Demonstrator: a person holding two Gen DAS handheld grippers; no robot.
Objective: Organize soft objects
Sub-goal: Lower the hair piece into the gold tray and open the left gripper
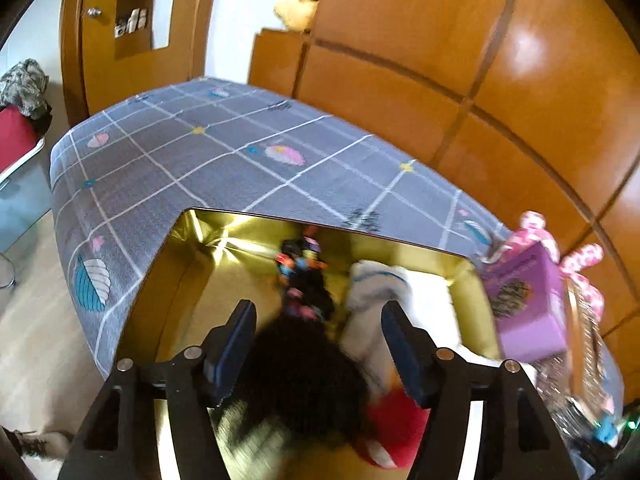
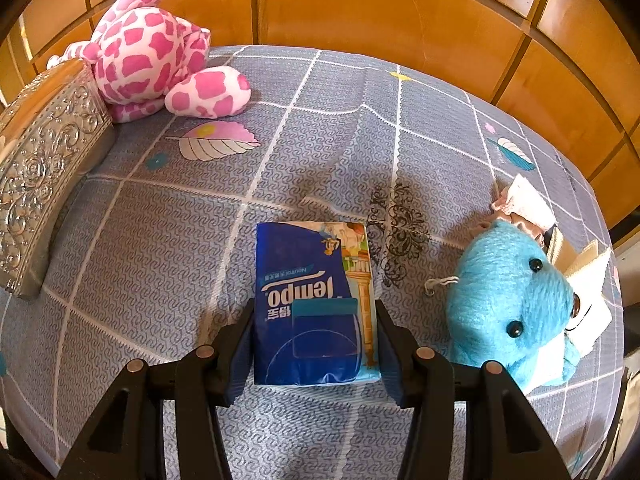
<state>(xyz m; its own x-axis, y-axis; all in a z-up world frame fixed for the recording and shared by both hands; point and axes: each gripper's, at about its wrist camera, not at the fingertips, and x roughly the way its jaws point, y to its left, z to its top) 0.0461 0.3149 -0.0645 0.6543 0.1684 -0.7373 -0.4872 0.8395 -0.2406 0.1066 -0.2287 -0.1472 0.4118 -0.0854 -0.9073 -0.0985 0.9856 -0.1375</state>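
Observation:
In the left wrist view my left gripper (image 1: 318, 308) hangs open over a gold box (image 1: 224, 240) on the bed. A black fuzzy soft thing (image 1: 296, 368) lies between and below its fingers, blurred, and the pads do not press on it. Inside the box are also a black toy with coloured bits (image 1: 304, 276), a white soft item (image 1: 384, 280) and a red one (image 1: 396, 428). In the right wrist view my right gripper (image 2: 315, 306) is shut on a blue tissue pack (image 2: 316, 272) just above the bedspread. A blue plush (image 2: 508, 296) lies to its right, a pink spotted plush (image 2: 152, 52) at the far left.
The bed has a grey checked spread (image 2: 180, 220). A silver embossed box (image 2: 44, 160) stands at its left edge, and cloth and paper bits (image 2: 524, 196) lie behind the blue plush. A purple box (image 1: 528, 304) sits beside the gold box. Wooden wardrobe doors (image 2: 360, 0) run along the bed.

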